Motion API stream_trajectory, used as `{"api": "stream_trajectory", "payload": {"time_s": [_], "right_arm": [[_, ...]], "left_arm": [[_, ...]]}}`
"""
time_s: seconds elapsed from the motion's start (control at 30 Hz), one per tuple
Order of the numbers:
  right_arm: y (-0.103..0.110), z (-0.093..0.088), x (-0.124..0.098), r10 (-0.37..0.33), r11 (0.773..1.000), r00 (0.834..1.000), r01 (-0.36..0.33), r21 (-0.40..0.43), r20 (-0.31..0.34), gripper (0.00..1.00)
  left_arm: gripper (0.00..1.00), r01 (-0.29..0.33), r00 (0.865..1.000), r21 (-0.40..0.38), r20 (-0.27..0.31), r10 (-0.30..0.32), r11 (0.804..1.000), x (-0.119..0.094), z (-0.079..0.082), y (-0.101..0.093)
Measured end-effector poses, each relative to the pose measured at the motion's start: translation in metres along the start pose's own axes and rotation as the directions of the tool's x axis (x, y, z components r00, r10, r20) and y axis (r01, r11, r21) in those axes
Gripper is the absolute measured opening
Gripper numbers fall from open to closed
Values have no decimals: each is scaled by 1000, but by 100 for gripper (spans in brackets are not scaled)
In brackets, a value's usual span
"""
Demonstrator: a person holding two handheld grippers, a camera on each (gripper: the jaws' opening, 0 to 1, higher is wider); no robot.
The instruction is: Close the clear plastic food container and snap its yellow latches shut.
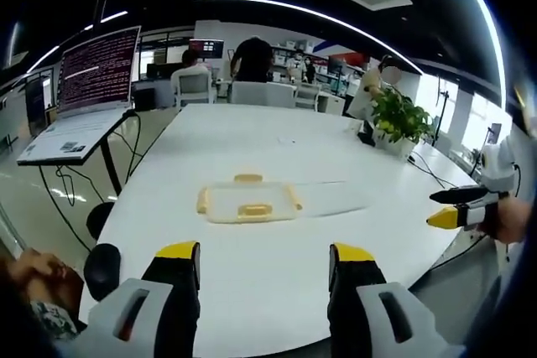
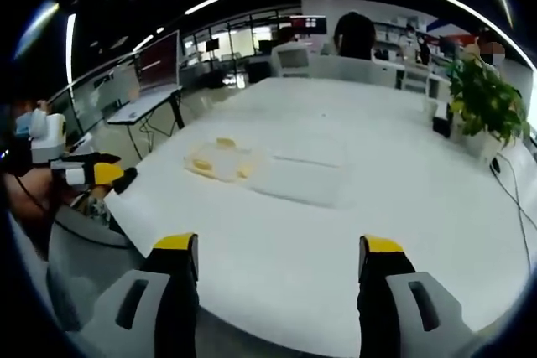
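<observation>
The clear plastic food container [image 1: 247, 203] with yellow latches lies flat on the white table [image 1: 252, 132], straight ahead of my left gripper [image 1: 265, 253], which is open and well short of it. A clear flat piece [image 1: 331, 197], like a lid, lies against the container's right side. In the right gripper view the container [image 2: 220, 161] sits far left of centre, with the clear piece [image 2: 306, 175] beside it. My right gripper [image 2: 279, 245] is open above the table's near edge, far from both. Each gripper also appears in the other's view: the right gripper [image 1: 457, 214] and the left gripper [image 2: 88, 173].
A potted plant [image 1: 398, 119] stands at the table's far right edge, also seen as the plant [image 2: 482, 102]. A laptop [image 1: 96, 73] sits on a stand left of the table. Chairs and people are beyond the far end. A black round object [image 1: 102, 267] lies by the near left corner.
</observation>
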State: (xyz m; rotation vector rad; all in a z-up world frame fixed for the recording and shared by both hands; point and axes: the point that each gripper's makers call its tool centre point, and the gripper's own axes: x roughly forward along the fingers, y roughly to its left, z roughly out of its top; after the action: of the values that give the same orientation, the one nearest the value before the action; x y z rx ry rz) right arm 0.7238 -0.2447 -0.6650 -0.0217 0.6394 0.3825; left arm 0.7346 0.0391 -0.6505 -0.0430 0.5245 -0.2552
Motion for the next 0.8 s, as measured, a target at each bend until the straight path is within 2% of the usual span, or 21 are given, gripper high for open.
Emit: {"api": "stream_trajectory", "payload": {"time_s": [0.4, 0.8], "right_arm": [[7, 14, 23, 64, 998, 998, -65, -24, -22, 74], [6, 32, 49, 104, 992, 993, -108, -70, -54, 73]], "left_arm": [[57, 15, 1000, 43, -8, -14, 999, 13, 4, 13], [57, 41, 999, 82, -35, -38, 996, 45, 9, 28]]}}
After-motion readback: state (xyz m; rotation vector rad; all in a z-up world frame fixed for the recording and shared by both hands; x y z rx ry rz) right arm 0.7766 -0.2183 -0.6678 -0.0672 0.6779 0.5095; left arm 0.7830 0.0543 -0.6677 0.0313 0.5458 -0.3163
